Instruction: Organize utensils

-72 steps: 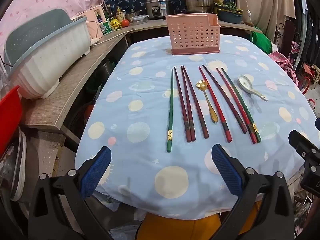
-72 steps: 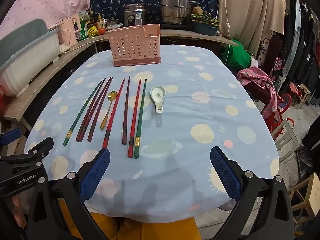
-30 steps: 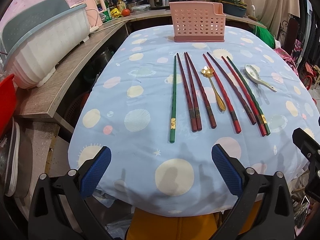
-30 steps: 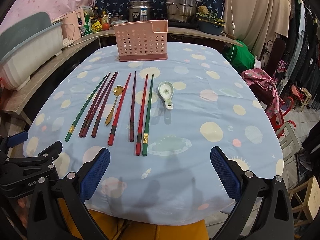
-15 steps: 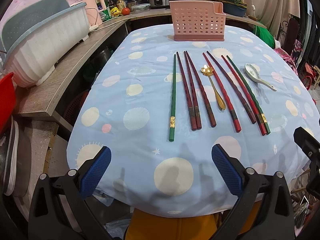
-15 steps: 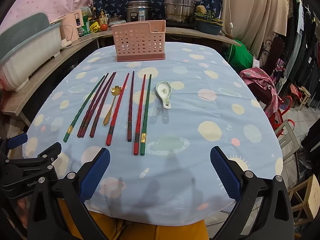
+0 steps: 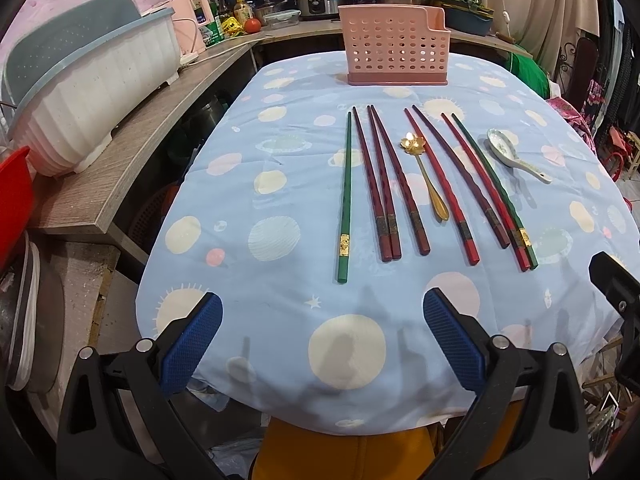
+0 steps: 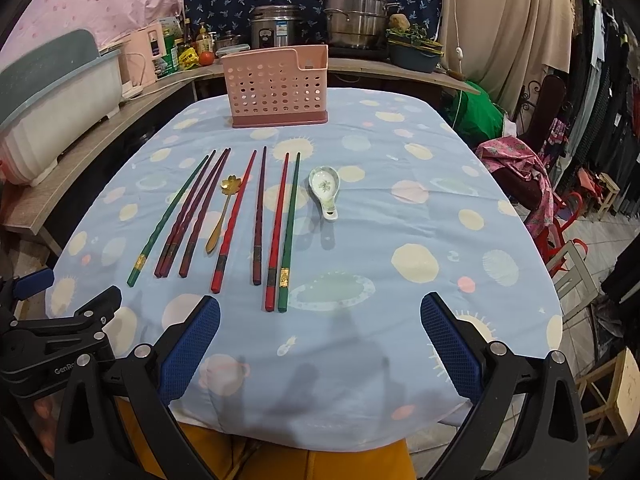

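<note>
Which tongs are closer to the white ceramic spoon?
Right. The right tongs sit below the white ceramic spoon, nearly in line; the left tongs sit farther left, by the leftmost green chopstick.

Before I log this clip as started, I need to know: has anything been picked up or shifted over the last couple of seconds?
Nothing has been taken hold of. Both cameras only drifted a little; the left gripper and right gripper stay open and empty. The red and green chopsticks, the gold flower-shaped spoon and the white ceramic spoon lie in the same row on the blue spotted tablecloth, in front of the pink perforated holder.
</note>
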Demonstrator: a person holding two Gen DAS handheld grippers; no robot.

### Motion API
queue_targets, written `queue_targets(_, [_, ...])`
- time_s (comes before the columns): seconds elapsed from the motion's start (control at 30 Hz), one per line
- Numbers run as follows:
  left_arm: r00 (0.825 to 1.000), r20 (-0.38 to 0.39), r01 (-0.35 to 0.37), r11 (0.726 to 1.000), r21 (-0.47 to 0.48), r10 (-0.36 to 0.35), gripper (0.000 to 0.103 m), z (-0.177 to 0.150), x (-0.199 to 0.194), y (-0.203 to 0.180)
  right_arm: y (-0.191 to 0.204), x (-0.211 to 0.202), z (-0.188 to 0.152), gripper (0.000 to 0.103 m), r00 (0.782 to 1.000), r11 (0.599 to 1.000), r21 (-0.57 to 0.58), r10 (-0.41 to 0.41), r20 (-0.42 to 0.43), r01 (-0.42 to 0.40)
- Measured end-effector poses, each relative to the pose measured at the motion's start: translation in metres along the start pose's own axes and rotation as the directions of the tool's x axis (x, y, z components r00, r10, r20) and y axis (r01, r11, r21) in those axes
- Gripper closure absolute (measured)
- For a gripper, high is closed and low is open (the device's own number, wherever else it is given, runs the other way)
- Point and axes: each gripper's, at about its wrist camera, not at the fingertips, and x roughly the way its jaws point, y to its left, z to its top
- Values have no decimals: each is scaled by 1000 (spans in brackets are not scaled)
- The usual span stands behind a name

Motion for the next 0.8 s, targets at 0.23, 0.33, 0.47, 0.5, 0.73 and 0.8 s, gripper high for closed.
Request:
queue_targets(0.23, [1000, 0, -1, 1000, -4, 1, 7, 1, -1, -1, 0, 0, 0, 7, 1000, 1000, -1, 0, 1, 0])
queue_targets(0.33, [1000, 0, -2, 1000, -6, 2, 7, 2, -2, -1, -1, 0, 0, 7, 1000, 1000, 2, 2, 1, -2])
queue_targets(0.47, [1000, 0, -1, 1000, -5, 1, 7, 1, -3, -1, -1, -1, 1, 7, 1000, 1000, 3, 3, 1, -3])
queue_targets(0.5, [1000, 1, -1, 1000, -5, 1, 7, 1, -3, -1, -1, -1, 2, 7, 1000, 1000, 3, 3, 2, -3])
queue_targets(0.73, [1000, 0, -1, 1000, -5, 1, 7, 1, -2, -1, -2, 0, 2, 7, 1000, 1000, 4, 4, 1, -4])
queue_targets(0.8, [1000, -3, -1, 1000, -5, 1, 7, 2, -2, -2, -2, 0, 2, 7, 1000, 1000, 4, 5, 0, -5])
